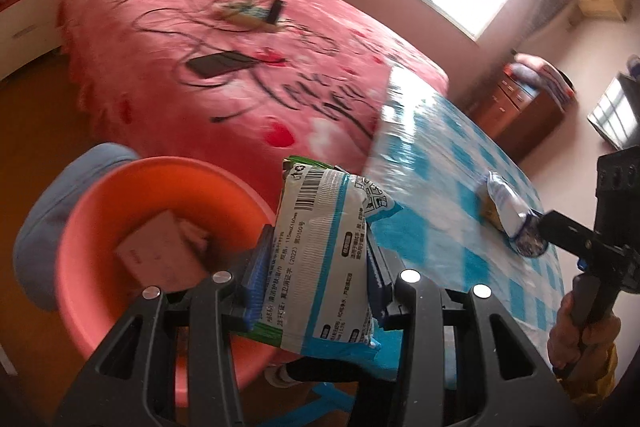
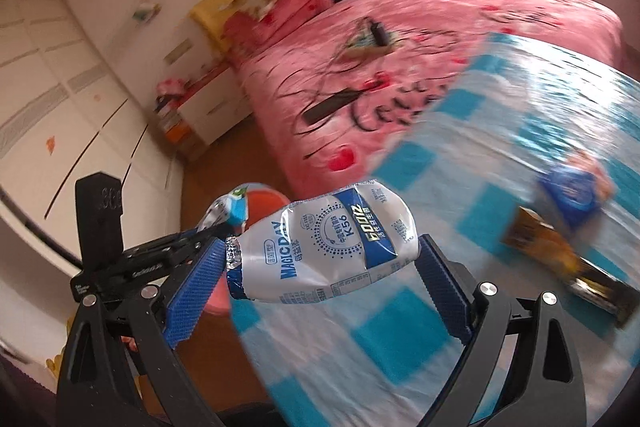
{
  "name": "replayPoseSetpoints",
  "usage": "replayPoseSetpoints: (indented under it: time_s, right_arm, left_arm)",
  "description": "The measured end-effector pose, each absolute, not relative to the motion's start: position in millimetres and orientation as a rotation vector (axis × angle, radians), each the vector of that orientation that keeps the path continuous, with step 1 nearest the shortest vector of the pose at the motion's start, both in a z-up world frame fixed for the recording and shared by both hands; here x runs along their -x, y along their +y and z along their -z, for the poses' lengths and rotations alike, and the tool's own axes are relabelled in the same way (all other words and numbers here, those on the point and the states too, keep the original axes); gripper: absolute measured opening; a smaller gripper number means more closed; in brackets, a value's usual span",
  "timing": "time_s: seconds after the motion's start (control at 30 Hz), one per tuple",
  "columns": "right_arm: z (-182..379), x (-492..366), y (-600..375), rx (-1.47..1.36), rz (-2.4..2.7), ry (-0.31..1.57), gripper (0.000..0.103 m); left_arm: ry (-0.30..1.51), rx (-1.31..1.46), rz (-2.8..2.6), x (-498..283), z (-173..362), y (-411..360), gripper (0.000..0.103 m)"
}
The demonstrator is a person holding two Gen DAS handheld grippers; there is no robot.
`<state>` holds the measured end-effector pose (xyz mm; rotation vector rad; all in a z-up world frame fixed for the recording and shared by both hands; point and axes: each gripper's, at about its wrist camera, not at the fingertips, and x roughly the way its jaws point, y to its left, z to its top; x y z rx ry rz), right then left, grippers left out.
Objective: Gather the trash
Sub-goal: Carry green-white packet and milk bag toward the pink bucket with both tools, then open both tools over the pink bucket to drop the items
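My left gripper (image 1: 320, 267) is shut on a white and blue wipes packet (image 1: 324, 227), held upright beside a pink basin (image 1: 100, 227). A white box (image 1: 160, 251) lies inside the basin. My right gripper (image 2: 320, 255) is shut on a crushed white and blue plastic bottle (image 2: 324, 247), held sideways over the edge of the blue-checked table (image 2: 400, 339). The left wrist view shows that bottle (image 1: 508, 211) at the right, gripped above the table (image 1: 440, 163). In the right wrist view, the packet's tip (image 2: 234, 207) and the basin's rim (image 2: 268, 197) show behind the bottle.
A blue wrapper (image 2: 572, 195) and a brown and gold wrapper (image 2: 560, 259) lie on the table. The basin rests on a blue stool (image 1: 52, 211). A pink bed (image 1: 200, 39) with a phone (image 1: 220, 63) and cables stands beyond. A person's hand (image 1: 576, 327) holds the right gripper's handle.
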<state>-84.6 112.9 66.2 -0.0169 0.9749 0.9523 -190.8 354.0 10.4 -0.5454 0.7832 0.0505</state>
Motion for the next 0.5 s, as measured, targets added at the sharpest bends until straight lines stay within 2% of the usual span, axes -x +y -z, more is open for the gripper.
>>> replayPoseSetpoints:
  time_s: [0.5]
  right_arm:
    - [-33,119,242,0.239,-1.135,1.017,0.094]
  left_arm:
    - [0.803,0.667,-0.222,219,30,427,0.043]
